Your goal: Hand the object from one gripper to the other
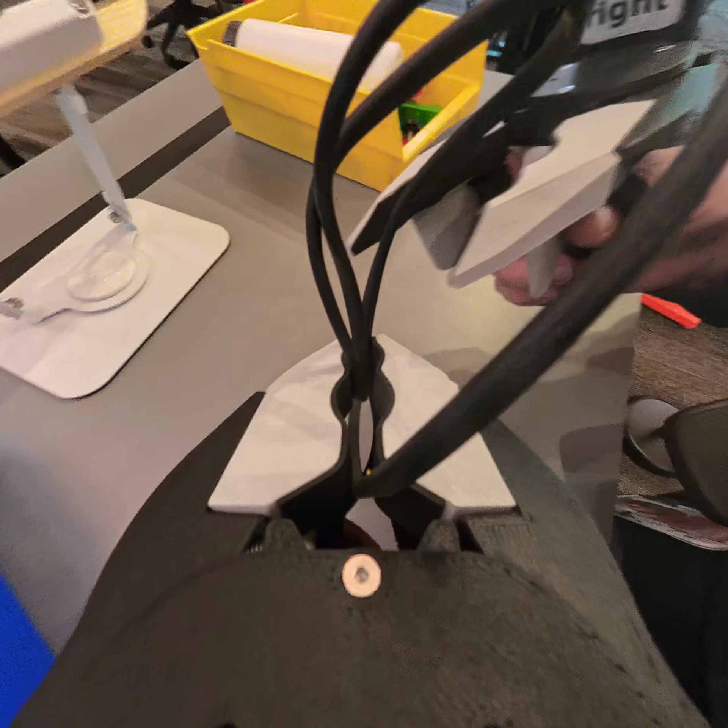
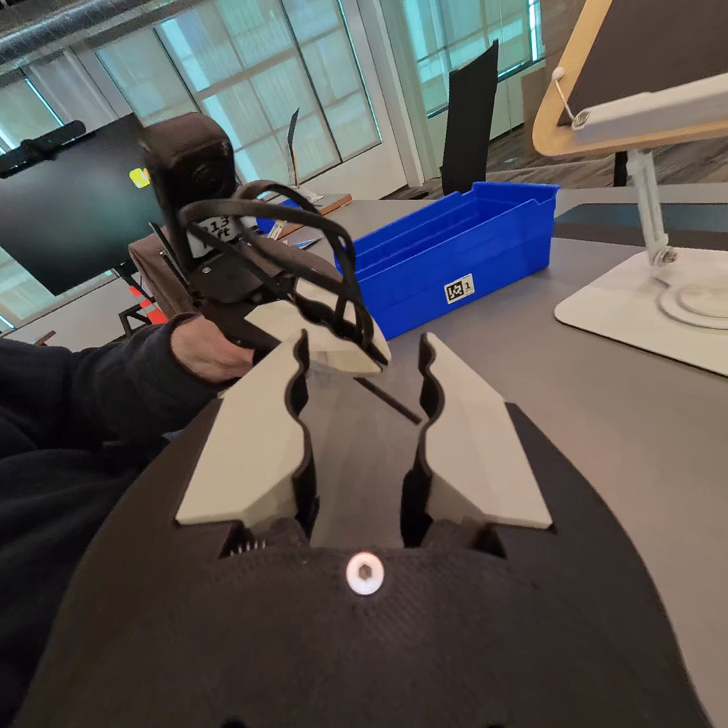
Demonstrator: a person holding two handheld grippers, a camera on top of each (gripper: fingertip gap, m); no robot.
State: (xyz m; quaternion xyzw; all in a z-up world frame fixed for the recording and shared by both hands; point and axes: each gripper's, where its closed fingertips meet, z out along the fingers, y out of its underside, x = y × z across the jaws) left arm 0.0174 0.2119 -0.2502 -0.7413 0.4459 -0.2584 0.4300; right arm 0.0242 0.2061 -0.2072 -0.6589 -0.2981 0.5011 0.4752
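Left wrist view shows the black cable bundle (image 1: pixel 356 244) pinched in the left tongs (image 1: pixel 362 388) above the desk (image 1: pixel 244 220), while the right tongs (image 2: pixel 362 378) are spread and empty just beside it, so the handover is judged not yet made.

Right tongs (image 2: pixel 362 354) gape empty; left tongs (image 2: pixel 370 354) pinch looped black cable (image 2: pixel 275 208) near blue bin (image 2: pixel 472 252).

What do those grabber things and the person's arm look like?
Each hand-held gripper, left and right, has a rough black body with a silver screw, and two pale grey wedge fingers lined with wavy black pads. A white label sits on each. The person's sleeve is dark.
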